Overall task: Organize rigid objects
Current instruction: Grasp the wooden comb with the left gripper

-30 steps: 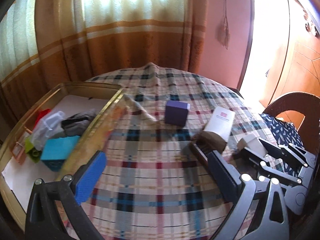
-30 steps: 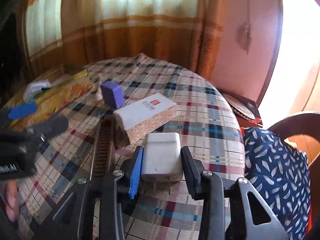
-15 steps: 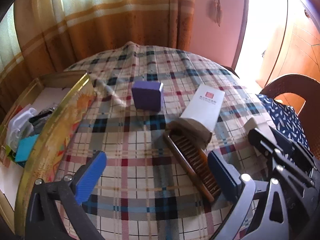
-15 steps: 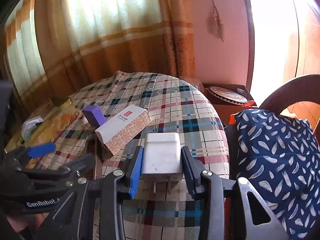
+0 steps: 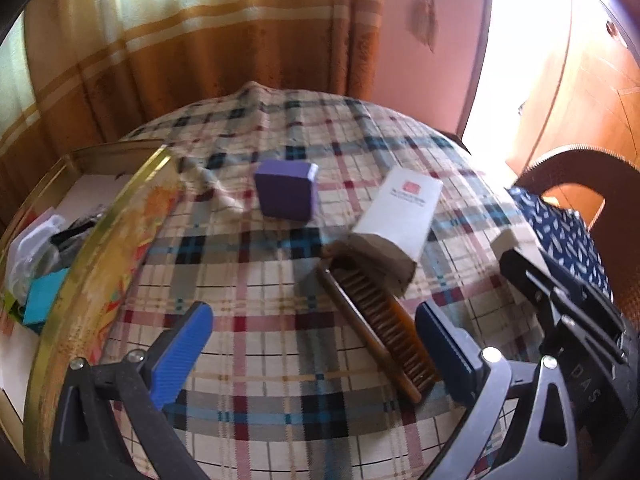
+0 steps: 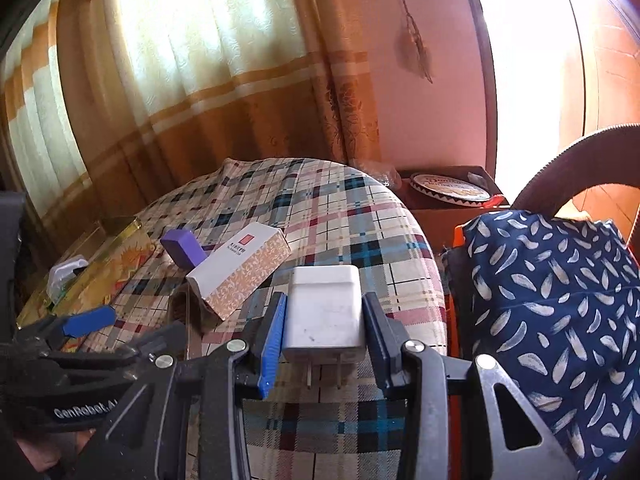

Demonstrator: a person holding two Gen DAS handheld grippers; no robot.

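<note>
My right gripper (image 6: 323, 318) is shut on a white plug adapter (image 6: 324, 312), its prongs toward the camera, held above the plaid table's right side. My left gripper (image 5: 312, 340) is open over the cloth, with the end of a brown comb (image 5: 380, 320) by its right pad. Beyond the comb lies a white-and-tan carton (image 5: 396, 216) and a purple box (image 5: 288, 194). The same carton (image 6: 240, 268) and purple box (image 6: 184, 246) show in the right wrist view, where the left gripper (image 6: 92, 332) sits low at the left.
A gold tin tray (image 5: 92, 264) at the table's left holds a teal block, a clear bag and other small items. A wicker chair (image 6: 560, 168) with a blue feather-print cushion (image 6: 560, 300) stands at the right. Curtains hang behind the table.
The left wrist view has swung right and slightly down, so the comb and carton now lie between its fingers. The right gripper has rolled, still holding the adapter.
</note>
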